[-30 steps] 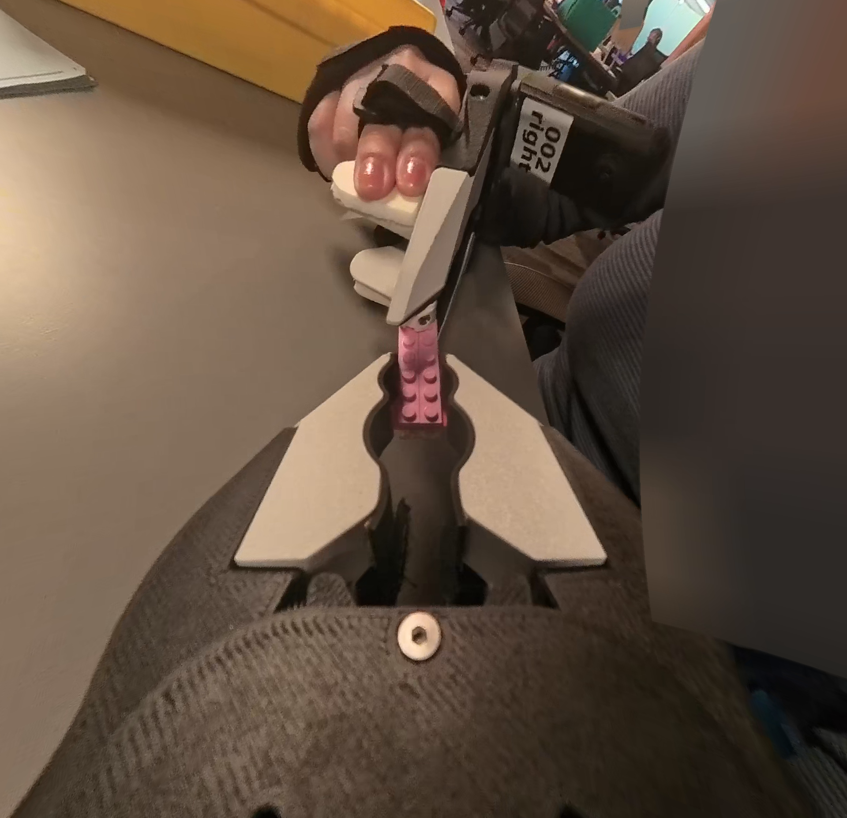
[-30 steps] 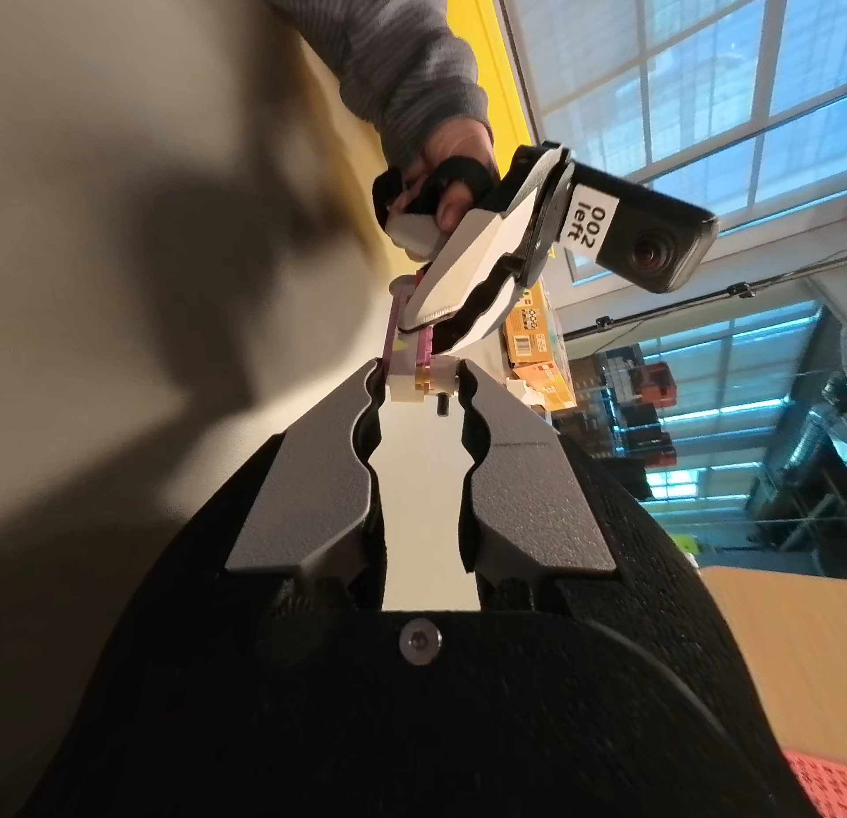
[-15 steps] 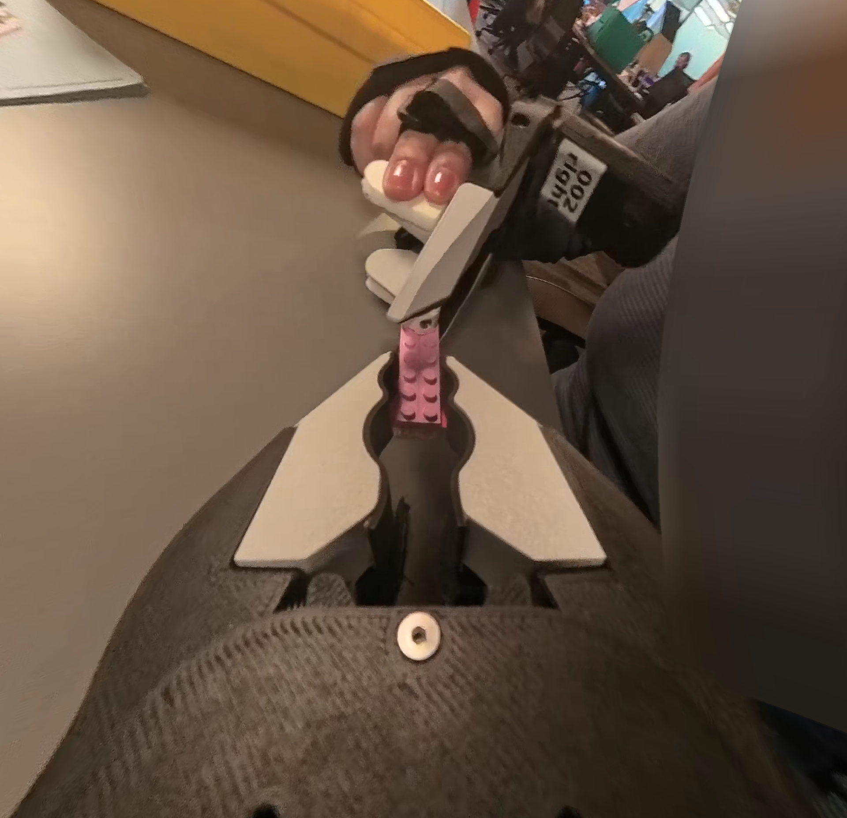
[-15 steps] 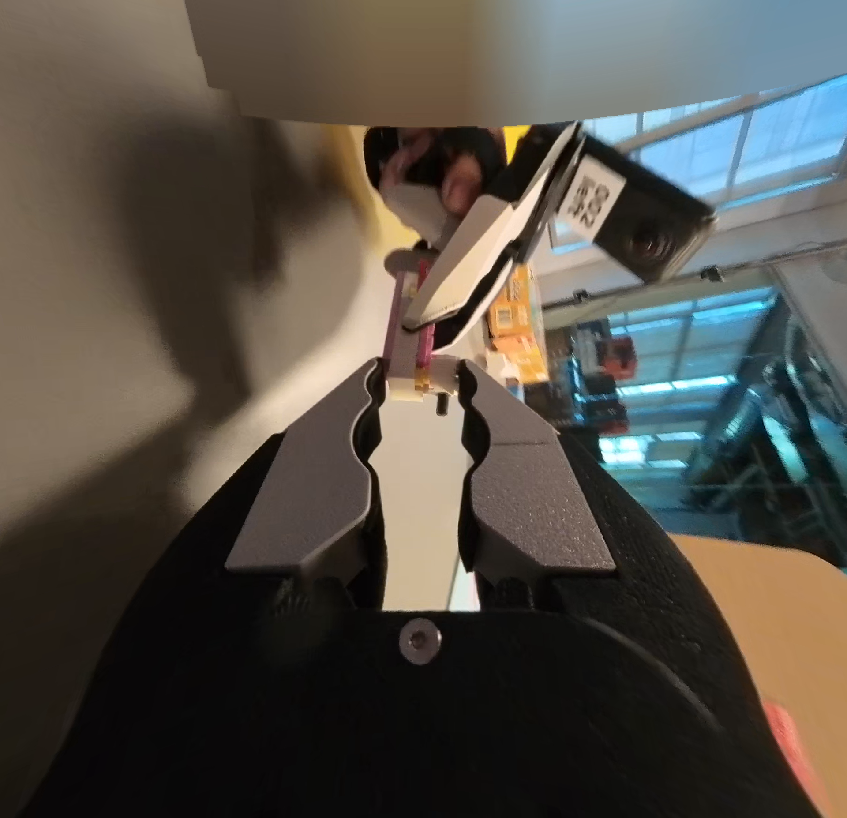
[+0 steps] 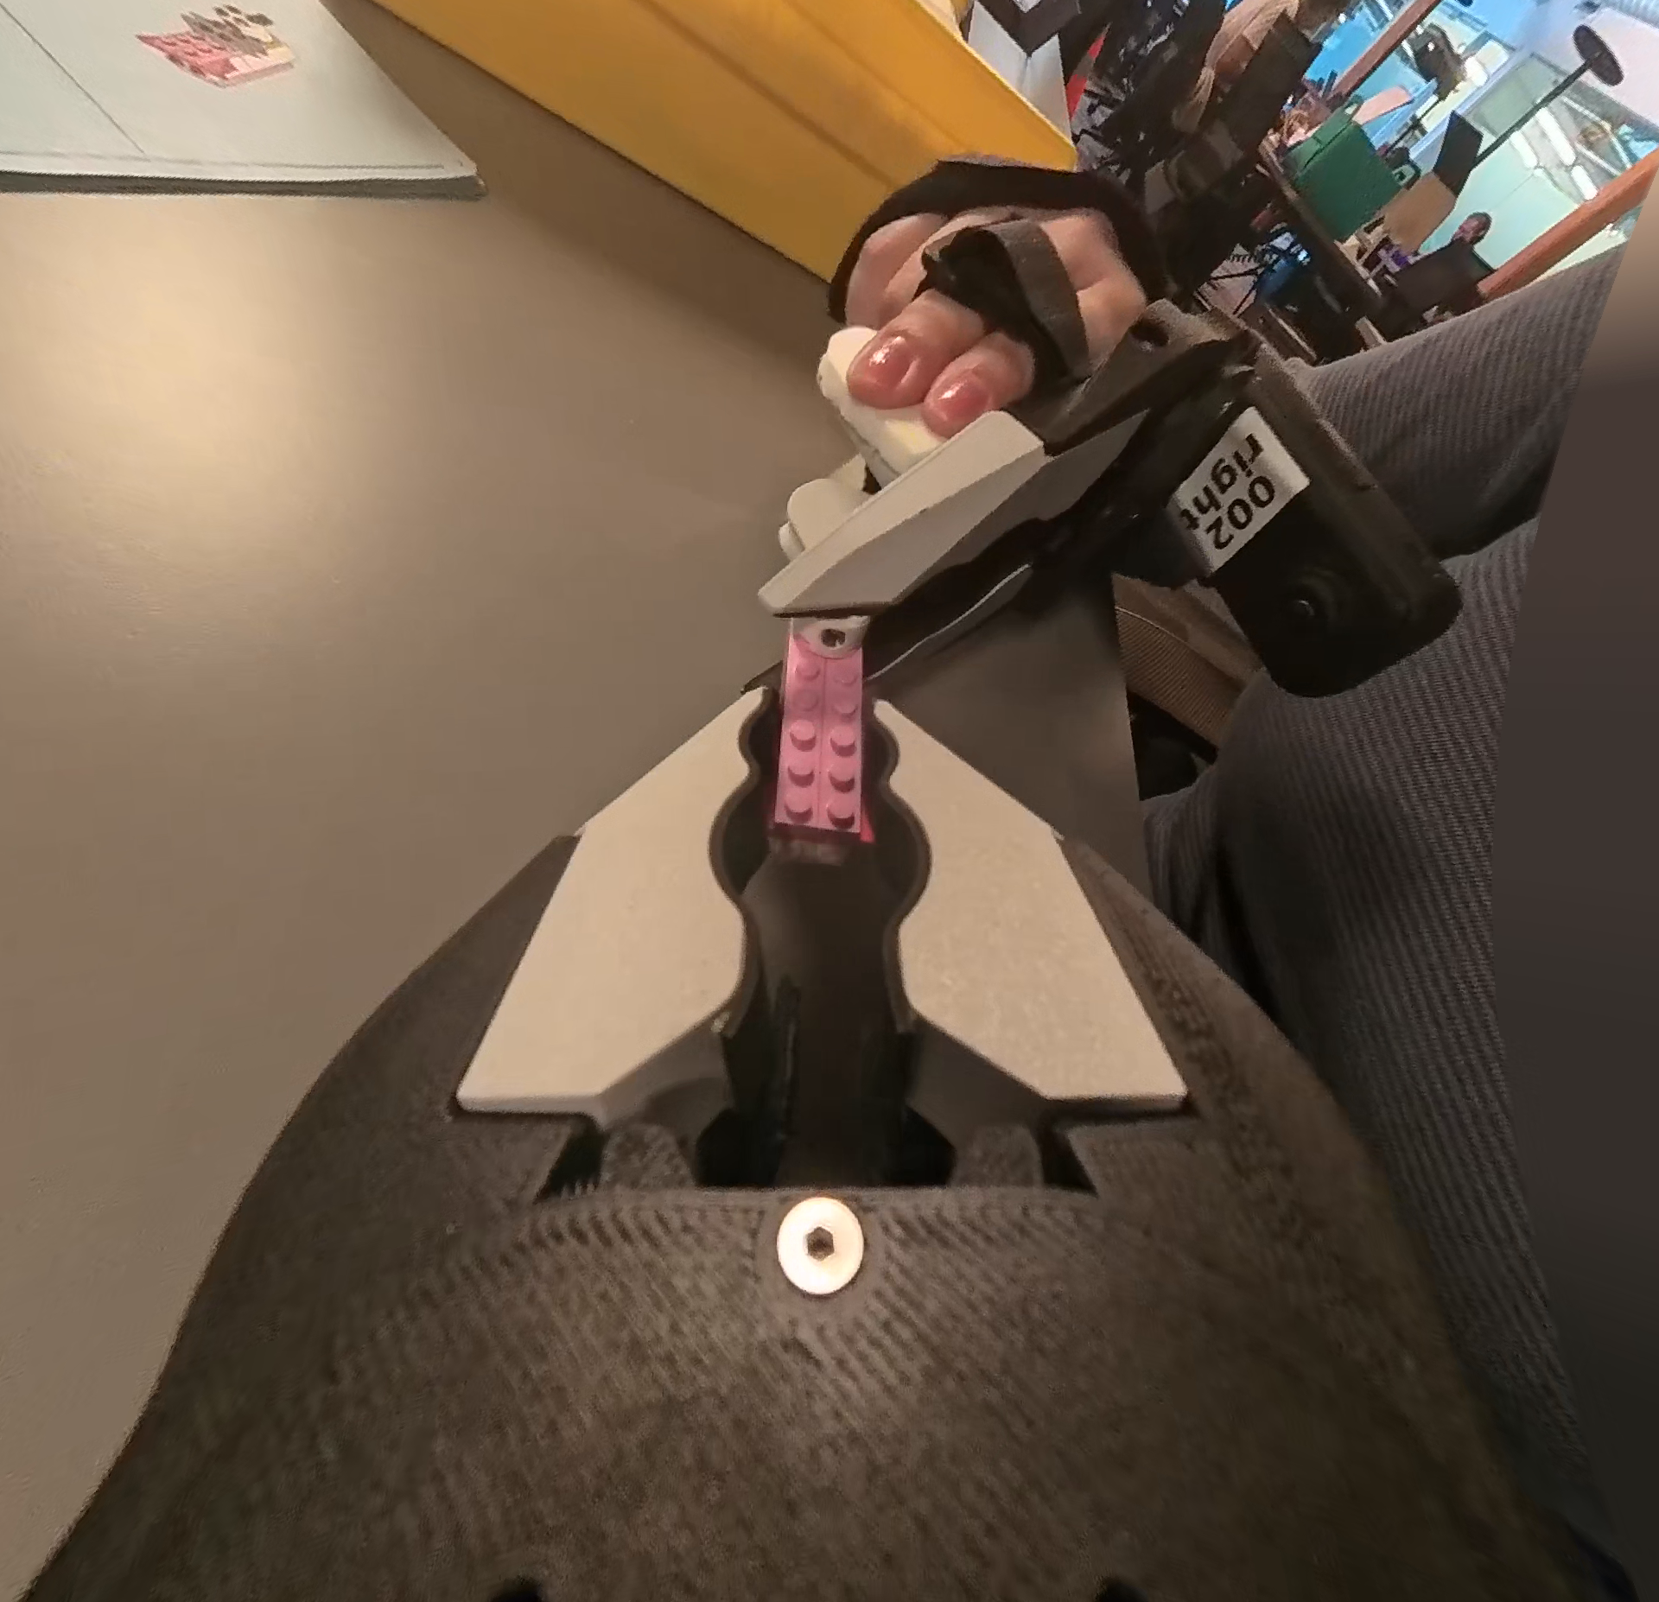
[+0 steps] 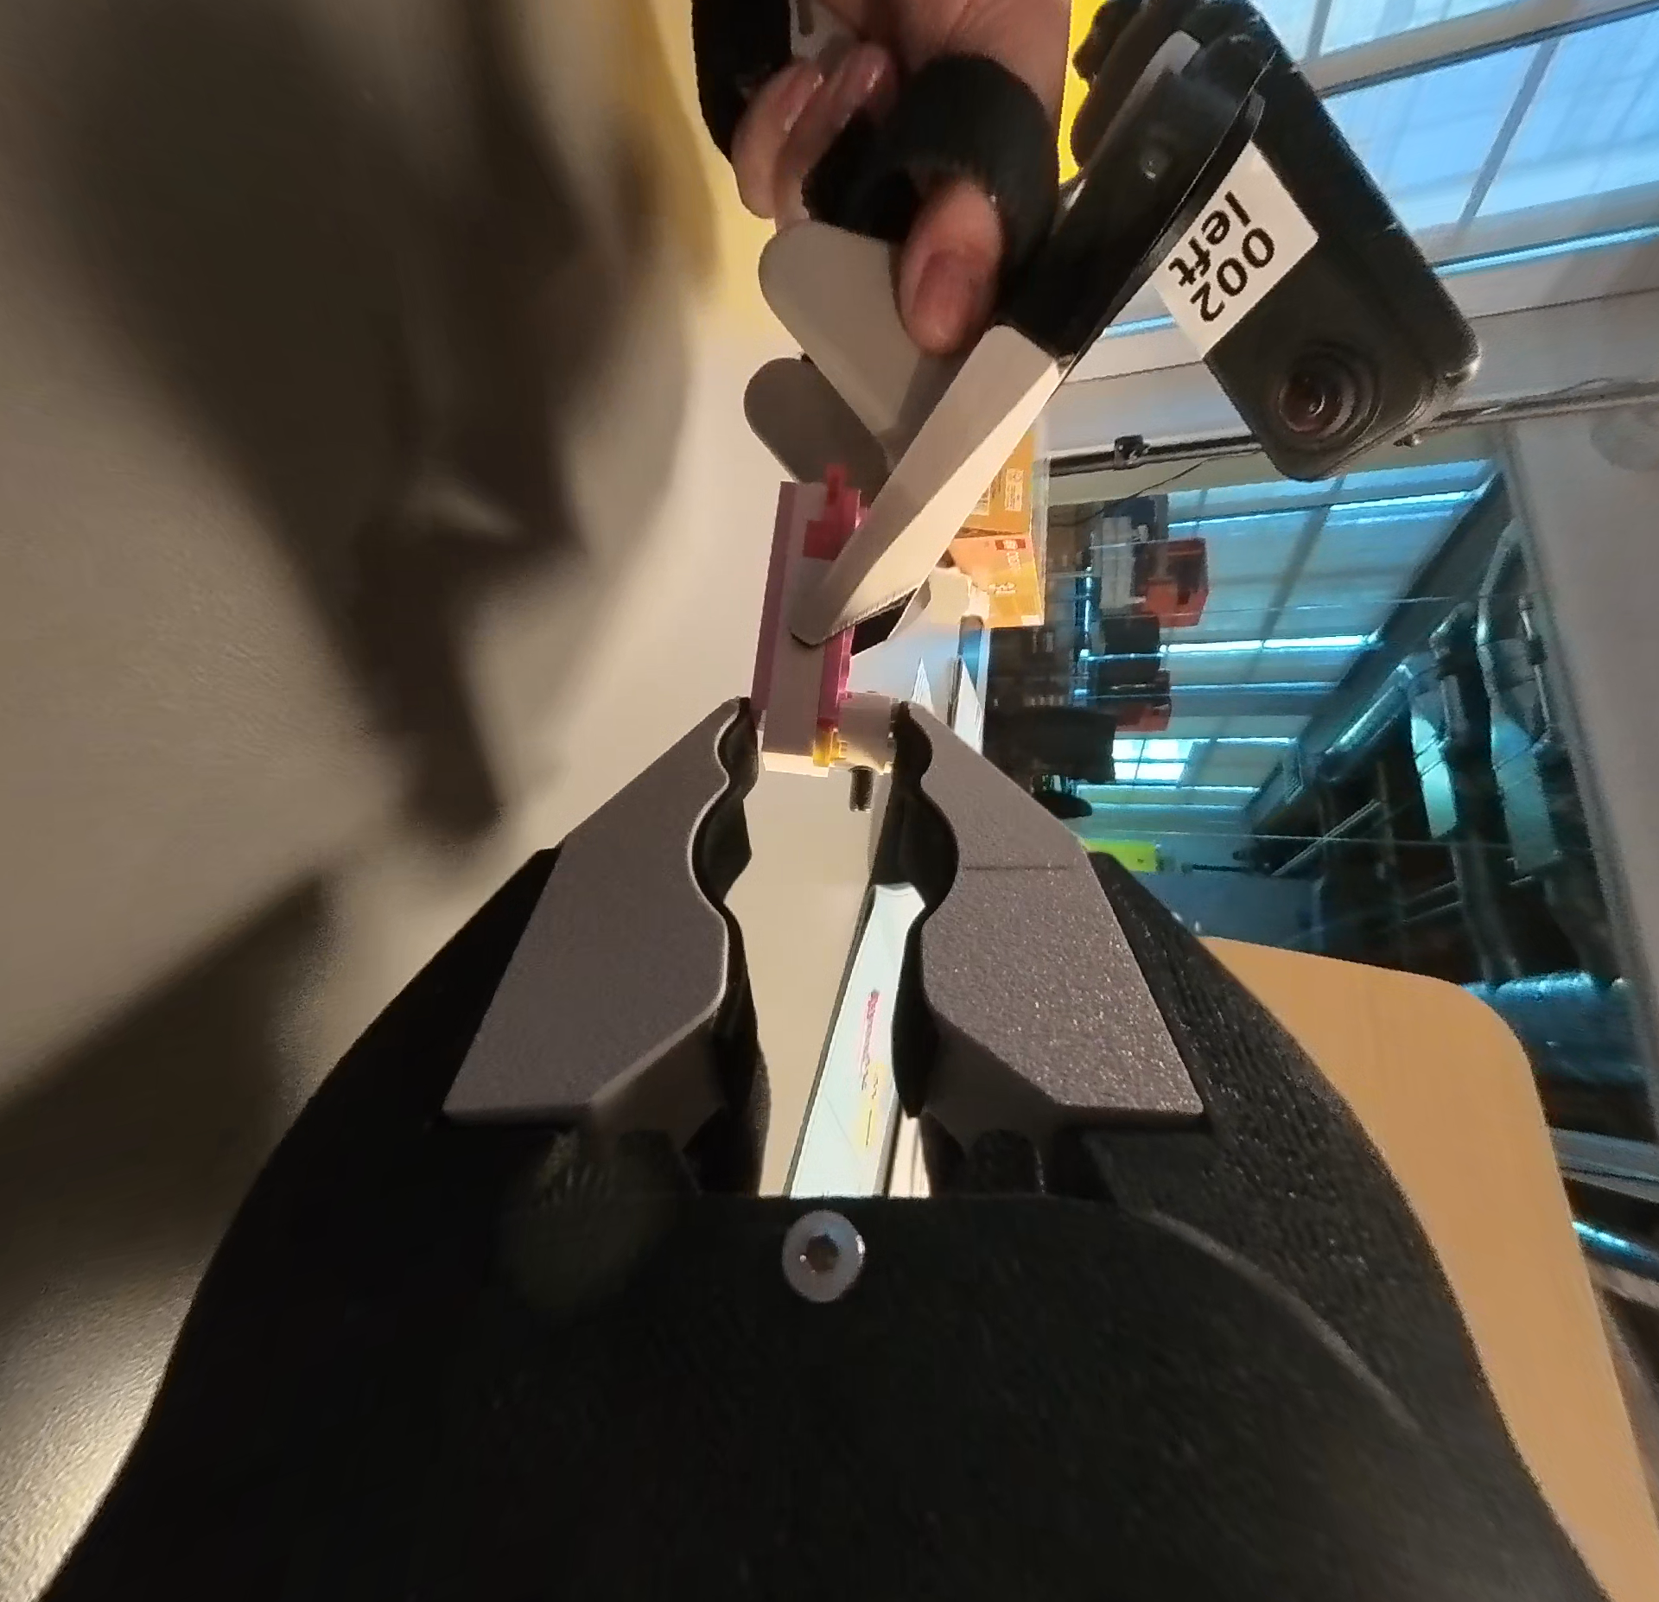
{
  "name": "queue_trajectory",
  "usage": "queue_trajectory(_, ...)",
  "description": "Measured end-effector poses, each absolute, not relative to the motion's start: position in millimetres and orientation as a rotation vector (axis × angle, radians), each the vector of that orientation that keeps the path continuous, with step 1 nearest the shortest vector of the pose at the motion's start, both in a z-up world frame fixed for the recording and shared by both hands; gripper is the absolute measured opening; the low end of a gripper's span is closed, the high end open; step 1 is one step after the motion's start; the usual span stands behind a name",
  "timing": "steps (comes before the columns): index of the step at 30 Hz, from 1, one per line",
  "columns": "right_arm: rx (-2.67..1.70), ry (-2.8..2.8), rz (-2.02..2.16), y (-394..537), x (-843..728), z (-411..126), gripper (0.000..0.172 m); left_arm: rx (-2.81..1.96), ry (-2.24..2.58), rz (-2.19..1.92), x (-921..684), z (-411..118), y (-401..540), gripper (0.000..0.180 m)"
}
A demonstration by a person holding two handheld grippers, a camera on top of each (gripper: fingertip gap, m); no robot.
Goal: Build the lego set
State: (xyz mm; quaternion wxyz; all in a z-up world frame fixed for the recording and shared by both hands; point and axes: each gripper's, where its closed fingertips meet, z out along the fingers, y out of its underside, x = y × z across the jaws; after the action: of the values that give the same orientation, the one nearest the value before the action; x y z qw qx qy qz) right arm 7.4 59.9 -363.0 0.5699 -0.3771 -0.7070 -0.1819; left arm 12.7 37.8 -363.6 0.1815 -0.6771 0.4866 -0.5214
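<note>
A: Left gripper (image 5: 824, 755)?
B: Clamped on a pink studded brick assembly (image 5: 821, 755), pads pressing its long sides. Long axis running straight out along the fingers, studs facing the camera, far end reaching past the fingertips toward the right gripper (image 5: 821, 612).

A: And the right gripper (image 6: 821, 733)?
B: Closed on the other end of the same assembly (image 6: 790, 661), around a white round piece (image 6: 869, 731) and a small yellow part. Held in the air above the grey surface (image 5: 314, 482).

A: Beyond the fingers?
B: Yellow box (image 5: 718, 78), booklet (image 5: 179, 96) far left.
</note>
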Motion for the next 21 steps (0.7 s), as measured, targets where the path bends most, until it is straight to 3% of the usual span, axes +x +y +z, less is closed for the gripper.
queue_trajectory(19,-1.043,-1.651,-0.283,62.0,7.3,-369.9,0.028,-1.949,1.308,-1.519,14.7,-363.8,40.7,0.016)
queue_trajectory(21,-1.048,-1.625,-0.249,62.1,6.0,-367.7,0.028,-1.943,1.278,-1.583,16.8,-357.2,38.6,0.025)
